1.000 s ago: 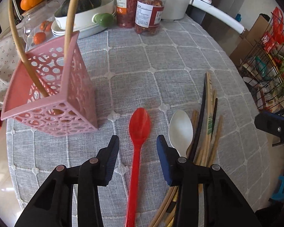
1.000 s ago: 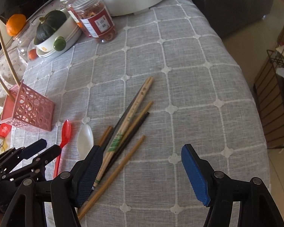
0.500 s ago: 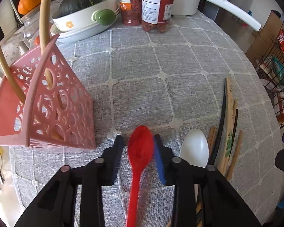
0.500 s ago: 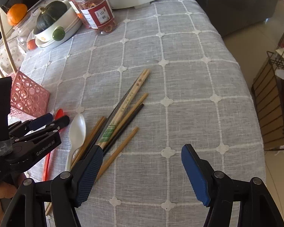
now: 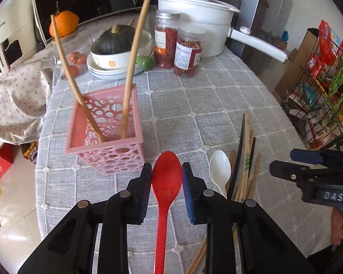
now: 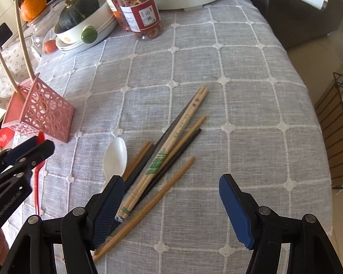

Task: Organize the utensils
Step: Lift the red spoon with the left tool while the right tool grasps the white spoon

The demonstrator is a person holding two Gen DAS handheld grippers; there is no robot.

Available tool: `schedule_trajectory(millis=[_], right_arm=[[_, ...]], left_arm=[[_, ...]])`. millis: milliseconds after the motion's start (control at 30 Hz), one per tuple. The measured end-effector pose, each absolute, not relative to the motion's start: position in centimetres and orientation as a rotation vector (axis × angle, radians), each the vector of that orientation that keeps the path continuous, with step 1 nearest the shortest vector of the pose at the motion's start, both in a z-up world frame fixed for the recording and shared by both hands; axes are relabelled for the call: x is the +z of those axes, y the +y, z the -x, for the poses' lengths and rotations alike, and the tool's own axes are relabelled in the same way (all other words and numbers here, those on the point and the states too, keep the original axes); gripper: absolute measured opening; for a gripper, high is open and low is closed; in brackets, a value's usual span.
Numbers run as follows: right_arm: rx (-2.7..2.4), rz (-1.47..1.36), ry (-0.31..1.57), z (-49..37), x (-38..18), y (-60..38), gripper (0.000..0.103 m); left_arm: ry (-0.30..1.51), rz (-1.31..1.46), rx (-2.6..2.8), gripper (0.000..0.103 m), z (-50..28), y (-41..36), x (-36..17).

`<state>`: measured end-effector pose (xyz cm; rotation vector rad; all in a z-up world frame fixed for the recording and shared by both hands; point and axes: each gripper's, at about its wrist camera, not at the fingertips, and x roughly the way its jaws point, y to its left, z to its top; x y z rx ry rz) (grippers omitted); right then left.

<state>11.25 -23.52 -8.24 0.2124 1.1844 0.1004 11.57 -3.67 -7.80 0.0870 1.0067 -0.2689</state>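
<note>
My left gripper is shut on the bowl of a red plastic spoon and holds it lifted just in front of the pink perforated holder, which has two long wooden sticks in it. A white spoon and a loose pile of wooden and black chopsticks lie on the grey checked tablecloth. My right gripper is open and empty, hovering above the near ends of the chopsticks. The left gripper and pink holder show at the left of the right wrist view.
At the back stand two jars, a bowl with a dark squash on stacked plates, a white pot with a long handle and an orange. A wire rack stands right of the table. The table edge drops at left.
My left gripper closed on the red spoon's bowl and lifted it off the cloth, tilting up toward the holder. The right gripper stayed open and shifted slightly nearer the chopsticks.
</note>
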Motion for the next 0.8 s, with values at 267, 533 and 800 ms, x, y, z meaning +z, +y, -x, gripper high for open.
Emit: schedule_trajectory(millis=[267, 533, 800], right_arm=[[0.146, -0.176, 1.223, -12.8, -9.7, -19.1, 0.074], [0.15, -0.133, 1.238, -15.0, -11.2, -16.1, 0.069], [0.115, -0.075, 1.271, -16.6, -13.3, -14.4, 0.053]], left_arm=[[0.957, 0.036, -0.272, 0.028, -9.5, 1.5, -6.3], [0.975, 0.108, -0.266, 0.028, -9.9, 4.6, -6.5], [0.964, 0.136, -0.259, 0.028, -9.9, 6.0, -6.1]])
